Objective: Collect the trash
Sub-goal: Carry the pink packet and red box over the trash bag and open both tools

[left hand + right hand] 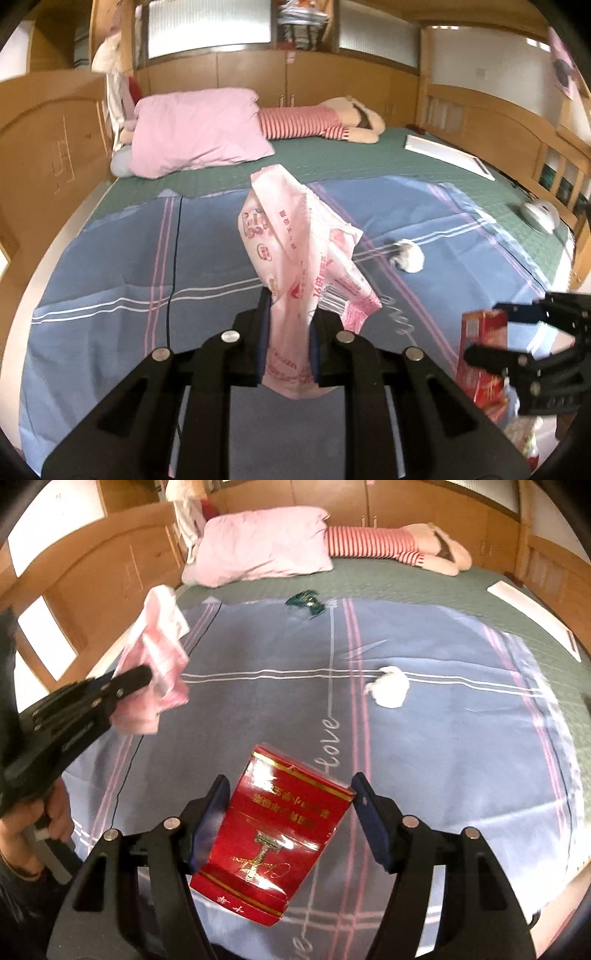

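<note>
Trash is in both grippers and more lies on the bed: the left gripper (290,332) has its jaws pinched fully together on a crumpled pink wrapper (295,251), which stands up out of the jaws above the blue bedspread (110,266). The right gripper (288,812) has its jaws partly open around a red box (273,834) with gold print; the box sits tilted between the two blue pads, its left edge against the left pad, while a gap shows between its upper right corner and the right pad, so whether the pads truly press it cannot be told. In the right wrist view a hand (55,812) shows at the lower left under the left gripper. Farther out on the bedspread lies a white crumpled tissue (389,686), well apart from both grippers. Beyond it, near the far edge of the bedspread, lies a small dark green wrapper (306,602). At the head of the bed are a pink pillow (262,546) and a striped stuffed doll (388,542) lying beside it, with the wooden headboard (255,74) behind.
</note>
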The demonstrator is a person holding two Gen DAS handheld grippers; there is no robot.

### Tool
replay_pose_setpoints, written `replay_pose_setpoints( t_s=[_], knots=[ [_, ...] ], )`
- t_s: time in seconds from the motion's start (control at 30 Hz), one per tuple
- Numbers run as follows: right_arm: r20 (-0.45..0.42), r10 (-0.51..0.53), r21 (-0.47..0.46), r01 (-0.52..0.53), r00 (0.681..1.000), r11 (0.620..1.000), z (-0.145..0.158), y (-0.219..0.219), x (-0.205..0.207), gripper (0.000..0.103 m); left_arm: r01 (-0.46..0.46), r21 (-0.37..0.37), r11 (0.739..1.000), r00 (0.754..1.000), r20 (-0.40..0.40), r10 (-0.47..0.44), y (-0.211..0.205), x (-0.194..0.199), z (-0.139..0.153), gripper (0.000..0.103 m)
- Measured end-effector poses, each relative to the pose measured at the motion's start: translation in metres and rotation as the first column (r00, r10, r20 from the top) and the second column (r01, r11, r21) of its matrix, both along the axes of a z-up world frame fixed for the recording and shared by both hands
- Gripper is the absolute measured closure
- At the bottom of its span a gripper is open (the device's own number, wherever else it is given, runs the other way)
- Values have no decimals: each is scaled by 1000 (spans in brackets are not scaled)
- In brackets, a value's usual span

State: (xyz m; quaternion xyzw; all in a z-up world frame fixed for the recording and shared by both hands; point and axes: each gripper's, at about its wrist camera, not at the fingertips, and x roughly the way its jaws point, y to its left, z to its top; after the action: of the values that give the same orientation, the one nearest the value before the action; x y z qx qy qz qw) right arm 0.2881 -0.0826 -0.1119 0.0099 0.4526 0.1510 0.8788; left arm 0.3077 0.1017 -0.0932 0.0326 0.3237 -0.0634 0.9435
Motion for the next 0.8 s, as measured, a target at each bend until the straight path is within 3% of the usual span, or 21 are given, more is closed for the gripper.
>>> replay_pose_setpoints(
  t_s=[0.17, 0.33, 0.8],
  knots=[
    [34, -35, 28, 34, 999, 999, 20, -26, -30, 36, 16, 38, 999, 999, 43, -18, -24, -38, 21, 85],
    [75, -61, 47, 58, 995, 997, 41, -50, -55, 36, 36, 14, 999, 997, 69, -37, -40, -71, 35, 85],
    [133, -128, 70, 119, 983, 990, 66, -100, -110, 36, 90, 25, 996, 992, 86, -92, -70, -106, 50, 85]
  ],
)
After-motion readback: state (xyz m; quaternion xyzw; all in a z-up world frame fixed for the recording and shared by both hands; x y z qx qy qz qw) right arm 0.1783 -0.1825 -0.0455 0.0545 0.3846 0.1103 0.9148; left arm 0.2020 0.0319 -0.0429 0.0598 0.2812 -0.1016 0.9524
